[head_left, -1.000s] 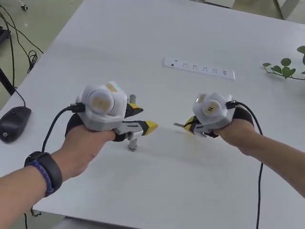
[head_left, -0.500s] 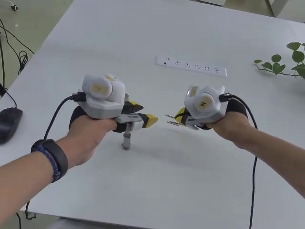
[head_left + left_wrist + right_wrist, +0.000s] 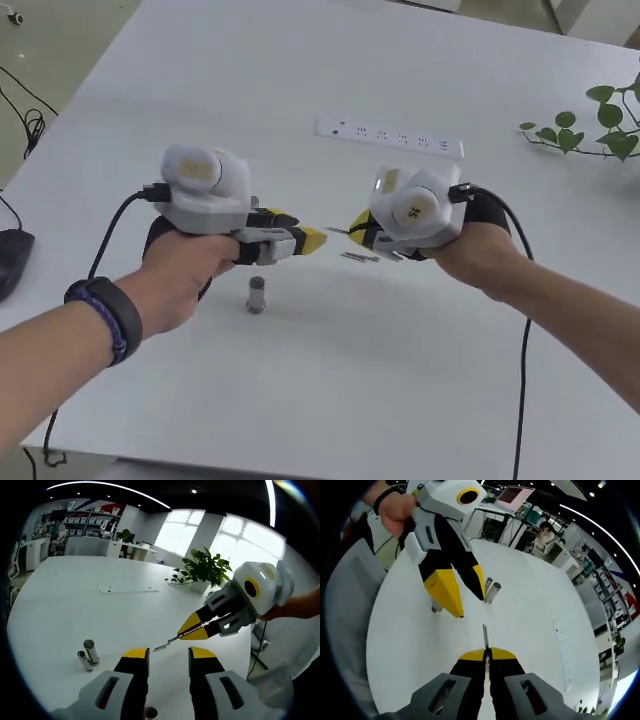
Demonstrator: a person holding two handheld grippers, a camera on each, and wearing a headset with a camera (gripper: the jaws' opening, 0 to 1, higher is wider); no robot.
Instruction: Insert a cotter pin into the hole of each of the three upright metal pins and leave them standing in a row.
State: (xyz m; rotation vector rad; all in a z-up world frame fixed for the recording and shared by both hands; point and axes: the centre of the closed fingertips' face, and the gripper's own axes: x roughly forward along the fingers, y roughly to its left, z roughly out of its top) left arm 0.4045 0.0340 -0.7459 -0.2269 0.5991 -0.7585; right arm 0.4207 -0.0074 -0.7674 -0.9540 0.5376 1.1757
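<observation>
The right gripper (image 3: pixel 487 656) has its fingers pressed together on one cotter pin (image 3: pixel 484 634), which juts forward from the tips and is held in the air above the tabletop (image 3: pixel 400 350). The left gripper (image 3: pixel 169 655) faces it with fingers spread and nothing between them.

We count three metal pins in the right gripper view: two metal pins (image 3: pixel 494 593) close together, and a third metal pin (image 3: pixel 436 609) set apart, partly behind a finger of the left gripper. All rest on the tabletop, and we see no cotter pin in any of them. We count one cotter pin for certain. A slender dark piece (image 3: pixel 360 257) lying below the right gripper may be more, but it is too small to tell. There is also one power strip (image 3: pixel 390 137) and one plant (image 3: pixel 590 125).

We judge the main risk to be toppling: no metal pin is steadied, so a sideways push from the cotter pin could knock one over. The thin cotter pin might also swivel in the pinch and miss the hole.
</observation>
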